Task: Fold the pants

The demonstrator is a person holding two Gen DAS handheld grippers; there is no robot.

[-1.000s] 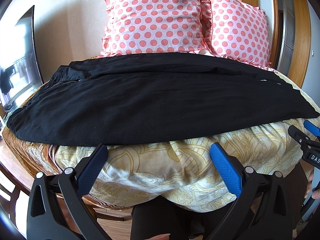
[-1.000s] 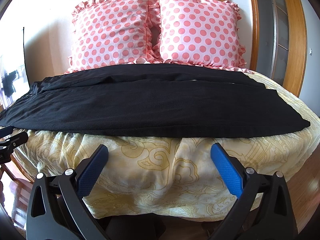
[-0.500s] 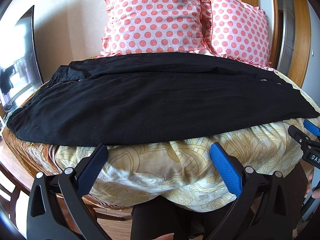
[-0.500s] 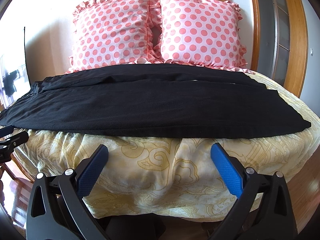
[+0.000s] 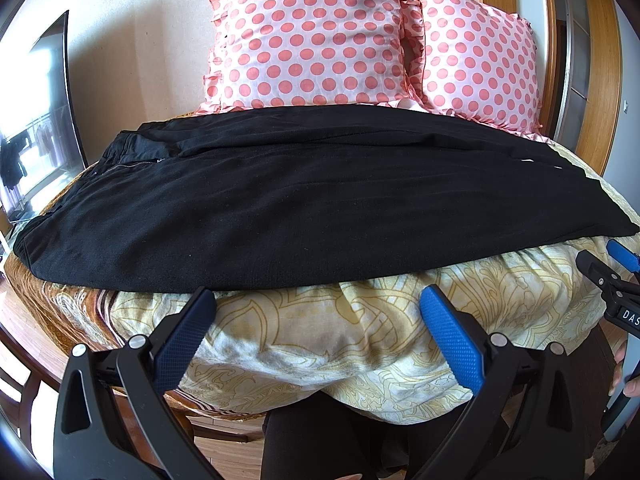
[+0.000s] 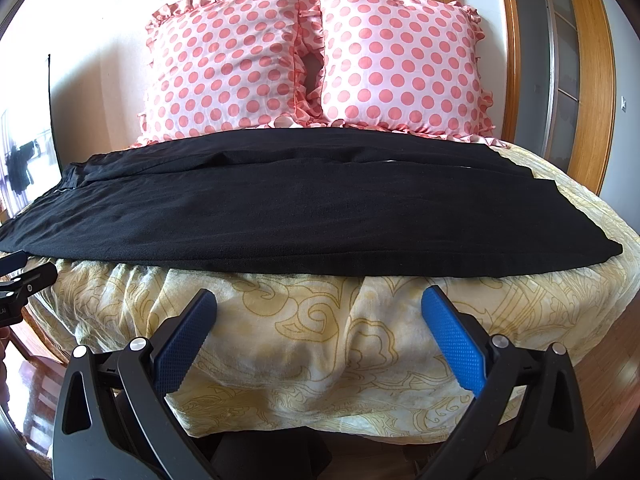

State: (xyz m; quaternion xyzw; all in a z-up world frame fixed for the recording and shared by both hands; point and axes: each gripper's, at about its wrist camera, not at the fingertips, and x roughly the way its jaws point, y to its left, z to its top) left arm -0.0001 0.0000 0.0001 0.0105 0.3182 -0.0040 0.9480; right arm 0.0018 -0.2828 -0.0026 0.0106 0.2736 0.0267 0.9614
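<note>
Yellow-patterned bed (image 5: 360, 336) under flat black pants (image 5: 304, 204), both grippers' jaws spread wide, empty, short of it.

Both grippers — left gripper (image 5: 316, 304), right gripper (image 6: 318, 306) — black frames, blue textured pads, silver rivets.

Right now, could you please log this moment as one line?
black pants: flat across bed | left gripper: open, empty | right gripper: open, empty | fold: not begun

right gripper (image 6: 318, 322): view shifted slightly | black pants (image 6: 280, 216): far-right hem sits marginally higher in frame
</note>
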